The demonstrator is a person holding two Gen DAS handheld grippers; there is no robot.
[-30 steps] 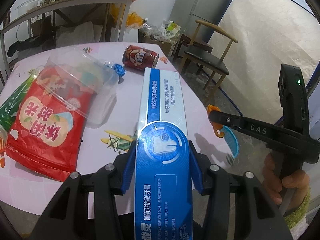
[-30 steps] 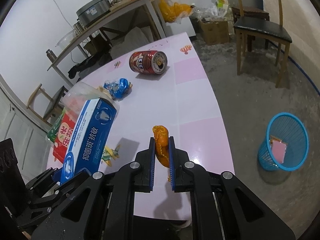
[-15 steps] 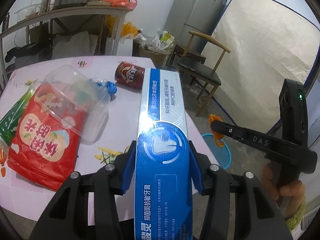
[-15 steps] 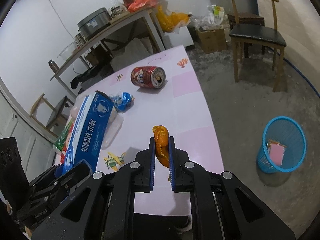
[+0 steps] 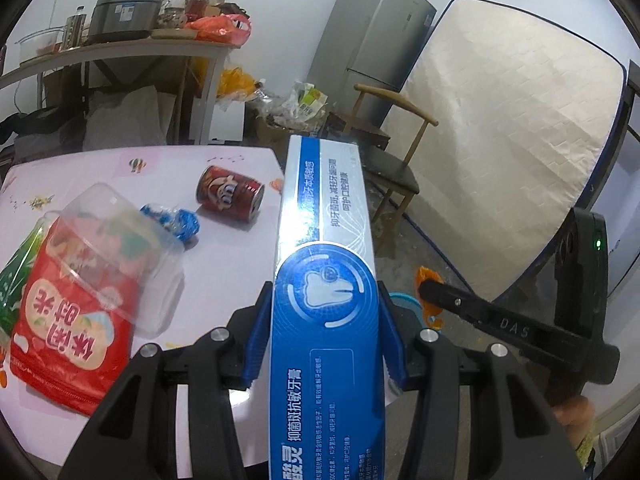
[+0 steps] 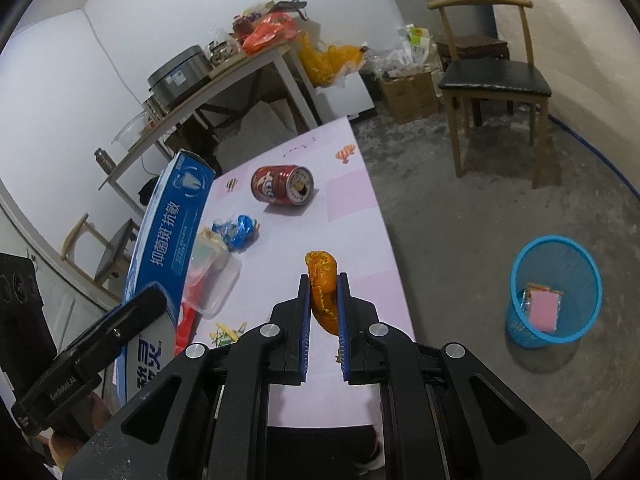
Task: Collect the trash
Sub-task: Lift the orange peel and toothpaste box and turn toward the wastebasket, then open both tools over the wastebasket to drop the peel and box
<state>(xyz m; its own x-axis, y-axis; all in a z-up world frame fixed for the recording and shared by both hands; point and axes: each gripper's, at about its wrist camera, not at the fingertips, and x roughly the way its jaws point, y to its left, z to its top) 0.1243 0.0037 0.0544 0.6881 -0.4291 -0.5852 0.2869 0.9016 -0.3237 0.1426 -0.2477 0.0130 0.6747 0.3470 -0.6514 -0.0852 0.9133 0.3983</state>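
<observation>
While left hand-held gripper [image 5: 324,344] clamps toothpaste box [image 5: 324,240], right [image 6: 323,312] pinches orange peel [image 6: 322,280].

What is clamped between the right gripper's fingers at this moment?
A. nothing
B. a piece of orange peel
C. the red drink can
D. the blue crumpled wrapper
B: the right gripper is shut on the curled piece of orange peel, while the red drink can lies on the pink table.

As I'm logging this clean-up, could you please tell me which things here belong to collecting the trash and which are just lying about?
Job:
- toothpaste box, in left gripper
- orange peel, in right gripper
- red can
- blue wrapper
- blue bin

Lying about:
- chair
- mattress
- fridge
</observation>
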